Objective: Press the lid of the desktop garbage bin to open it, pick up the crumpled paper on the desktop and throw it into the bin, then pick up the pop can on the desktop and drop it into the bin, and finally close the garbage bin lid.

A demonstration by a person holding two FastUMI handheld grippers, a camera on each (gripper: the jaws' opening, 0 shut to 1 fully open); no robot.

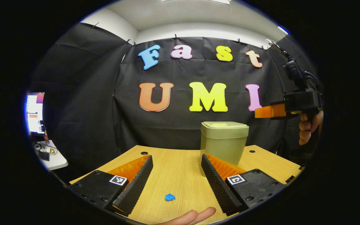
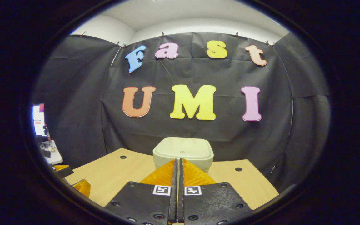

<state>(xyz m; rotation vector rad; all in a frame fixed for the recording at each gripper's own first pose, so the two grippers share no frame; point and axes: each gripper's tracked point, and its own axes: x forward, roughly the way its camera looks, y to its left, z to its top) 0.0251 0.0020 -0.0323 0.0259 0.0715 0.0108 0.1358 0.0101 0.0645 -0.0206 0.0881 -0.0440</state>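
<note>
**benchwatcher:** At the far edge of the bench (image 1: 173, 165), roughly mid-way along it, sits the bin (image 1: 224, 140) with its lid (image 2: 183, 149) flat down, so nothing's been opened yet. The right gripper (image 2: 177, 165) has its fingers pressed together with nothing between them, and in its own view the lid is dead ahead and a bit below the tips. I'd guess that one does the pressing.

**tongs_guy:** Agreed, right is nearer. From the left gripper view you can see it held up high by a hand (image 1: 308, 126), off to the right of the bin and above lid height. So the move is down and across onto the lid.

**benchwatcher:** The left gripper (image 1: 177, 170) is spread wide, holding nothing. The crumpled paper (image 1: 169, 197) lies near the front edge, between its fingers but below them, not touching.

**tongs_guy:** Can't spot the can.
</note>
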